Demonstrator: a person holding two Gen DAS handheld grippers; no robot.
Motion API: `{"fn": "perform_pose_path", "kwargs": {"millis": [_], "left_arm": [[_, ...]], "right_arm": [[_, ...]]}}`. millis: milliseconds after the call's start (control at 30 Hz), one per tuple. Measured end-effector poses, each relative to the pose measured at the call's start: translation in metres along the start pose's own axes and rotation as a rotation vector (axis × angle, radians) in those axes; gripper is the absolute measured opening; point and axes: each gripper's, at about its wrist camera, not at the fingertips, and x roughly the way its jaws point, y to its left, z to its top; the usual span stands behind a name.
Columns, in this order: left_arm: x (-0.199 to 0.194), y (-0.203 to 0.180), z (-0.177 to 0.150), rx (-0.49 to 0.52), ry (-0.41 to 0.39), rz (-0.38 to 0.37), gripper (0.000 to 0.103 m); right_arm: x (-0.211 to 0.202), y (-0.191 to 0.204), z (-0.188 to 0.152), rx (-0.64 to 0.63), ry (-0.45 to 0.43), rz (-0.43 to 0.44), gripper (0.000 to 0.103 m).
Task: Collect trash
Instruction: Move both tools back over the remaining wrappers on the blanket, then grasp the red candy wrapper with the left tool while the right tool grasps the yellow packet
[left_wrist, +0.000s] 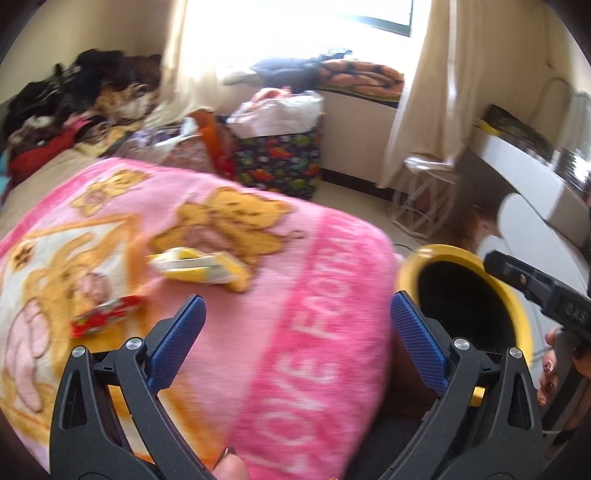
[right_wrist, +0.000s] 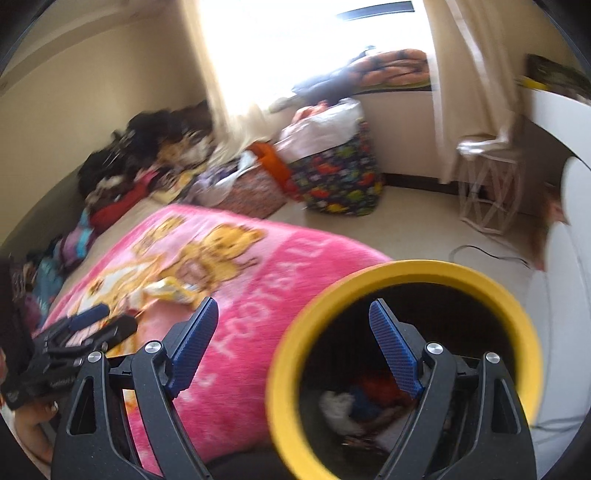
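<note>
A crumpled yellow wrapper (left_wrist: 199, 267) (right_wrist: 170, 290) lies on the pink bear-print blanket (left_wrist: 295, 258). A red wrapper (left_wrist: 107, 317) lies near it to the left. My left gripper (left_wrist: 297, 310) hovers open over the blanket with nothing between its blue pads; the wrappers sit ahead and left of it. A yellow-rimmed bin (right_wrist: 406, 269) (left_wrist: 465, 258) stands beside the bed, with white, red and blue scraps (right_wrist: 369, 398) at the bottom. My right gripper (right_wrist: 291, 312) is open and empty, one finger over the bin's mouth and the other over the blanket. In the right wrist view the left gripper (right_wrist: 107, 321) shows at the left edge.
A dinosaur-print bag (left_wrist: 277, 162) full of white plastic stands on the floor past the bed. Dark clothes (left_wrist: 74, 96) are heaped at the bed's far end. A white wire stand (left_wrist: 421, 199) and a white desk (left_wrist: 524, 173) are on the right. A cable (right_wrist: 487, 254) runs across the floor.
</note>
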Motion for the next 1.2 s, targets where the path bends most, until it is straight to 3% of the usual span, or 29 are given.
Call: {"fn": "perform_pose_path", "kwargs": {"millis": [200, 433, 667, 767, 833, 1033, 1200], "left_arm": [[0.001, 0.073, -0.009, -0.092, 0.005, 0.124, 0.092], [0.005, 0.152, -0.025, -0.242, 0.027, 0.212, 0.092], [0.014, 0.195, -0.038, -0.351, 0.045, 0.199, 0.092], [0.019, 0.200, -0.041, -0.380, 0.049, 0.174, 0.083], [0.021, 0.203, -0.043, -0.395, 0.048, 0.160, 0.079], [0.034, 0.205, -0.045, -0.441, 0.062, 0.131, 0.055], [0.036, 0.194, -0.042, -0.427, 0.069, 0.123, 0.025]], "right_arm": [[0.055, 0.062, 0.006, -0.130, 0.085, 0.069, 0.081], [0.119, 0.124, 0.007, -0.284, 0.158, 0.118, 0.081], [0.182, 0.160, 0.006, -0.365, 0.231, 0.120, 0.059], [0.203, 0.165, 0.005, -0.382, 0.257, 0.103, 0.045], [0.215, 0.168, 0.002, -0.396, 0.279, 0.091, 0.020], [0.209, 0.165, -0.006, -0.410, 0.273, 0.111, 0.013], [0.181, 0.145, -0.009, -0.324, 0.245, 0.130, 0.010]]}}
